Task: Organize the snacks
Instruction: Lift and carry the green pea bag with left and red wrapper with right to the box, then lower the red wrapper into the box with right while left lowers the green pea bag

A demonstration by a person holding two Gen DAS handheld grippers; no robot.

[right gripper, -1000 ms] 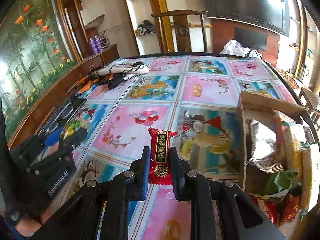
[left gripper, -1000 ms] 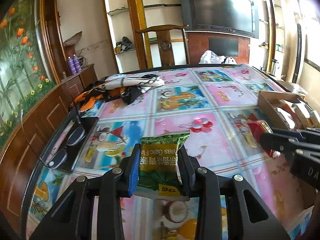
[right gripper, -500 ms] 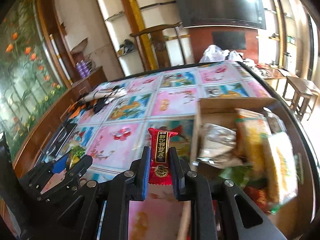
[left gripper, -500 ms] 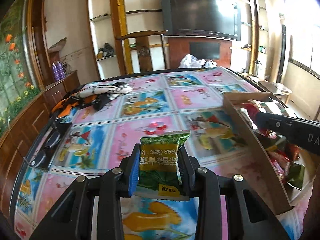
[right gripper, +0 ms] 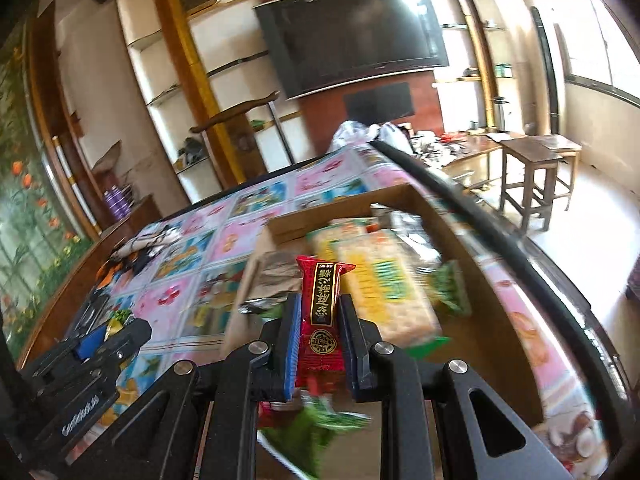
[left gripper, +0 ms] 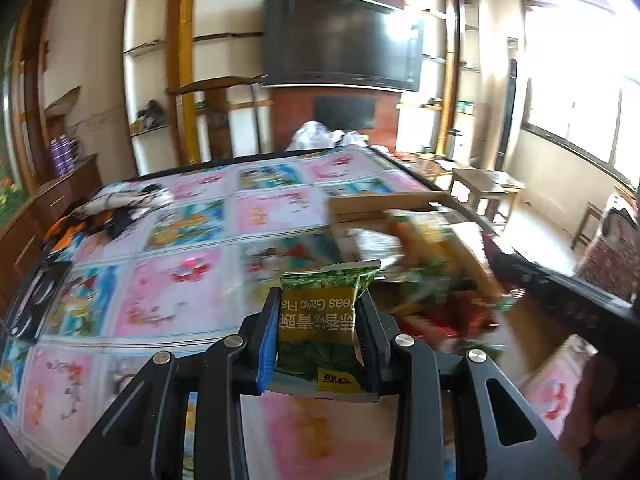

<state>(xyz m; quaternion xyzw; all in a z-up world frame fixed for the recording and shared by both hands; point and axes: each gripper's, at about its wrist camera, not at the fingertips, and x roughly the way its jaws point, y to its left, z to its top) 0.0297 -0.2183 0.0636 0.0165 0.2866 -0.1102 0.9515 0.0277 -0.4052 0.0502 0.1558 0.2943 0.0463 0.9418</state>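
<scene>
We carry two snacks toward the cardboard box [right gripper: 404, 194] on the patterned tabletop [left gripper: 160, 300]: our left gripper [left gripper: 320, 326] has its jaws closed on one green pea packet [left gripper: 320, 312], held just short of the box's near side, while our right gripper [right gripper: 320, 336] has its jaws pinched tight on one slim red snack bar [right gripper: 323, 300], already above the box's contents. The box looks well filled, with pale cracker packs [right gripper: 376, 280] and green and silver wrappers; blur keeps us from counting them. The risk, as we judge it: two grippers converging on one box could knock together, and a packet let go over the heap could slide off and over the low wall. One pile of cloth [left gripper: 116, 204] lies at the far left.
</scene>
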